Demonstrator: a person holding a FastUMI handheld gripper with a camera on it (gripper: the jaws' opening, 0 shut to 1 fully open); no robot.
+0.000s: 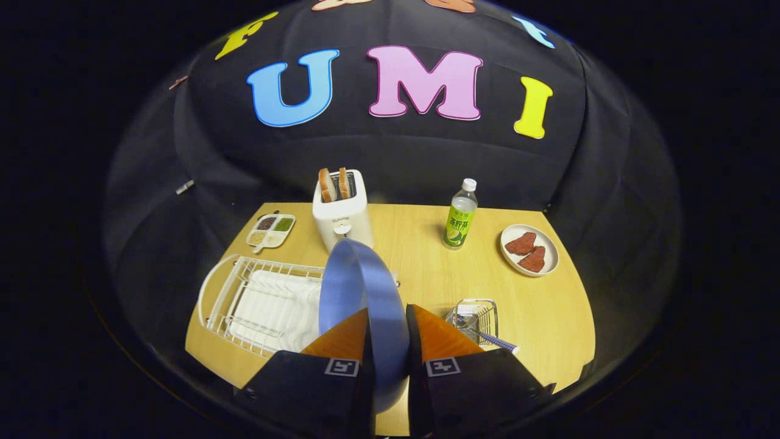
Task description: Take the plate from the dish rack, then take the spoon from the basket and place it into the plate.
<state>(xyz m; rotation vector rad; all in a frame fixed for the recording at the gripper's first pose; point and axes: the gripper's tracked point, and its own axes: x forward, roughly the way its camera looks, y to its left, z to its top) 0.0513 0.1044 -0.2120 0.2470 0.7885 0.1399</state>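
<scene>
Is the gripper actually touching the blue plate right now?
Touching. The gripper view shows the blue plate standing on edge between the gripper's two fingers, both pressed against its faces, no gap.

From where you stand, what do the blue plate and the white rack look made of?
The blue plate, clamped edge-on between the fingers, looks like smooth glazed ceramic or plastic; its soft sheen leaves that open. The dish rack looks like white-coated metal wire, judging by its thin bent rods.

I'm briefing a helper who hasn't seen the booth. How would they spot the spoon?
Start at the wooden table. Just right of the claw, shut on the blue plate, stands a small wire basket. The spoon is the slim handle poking out of it.
</scene>
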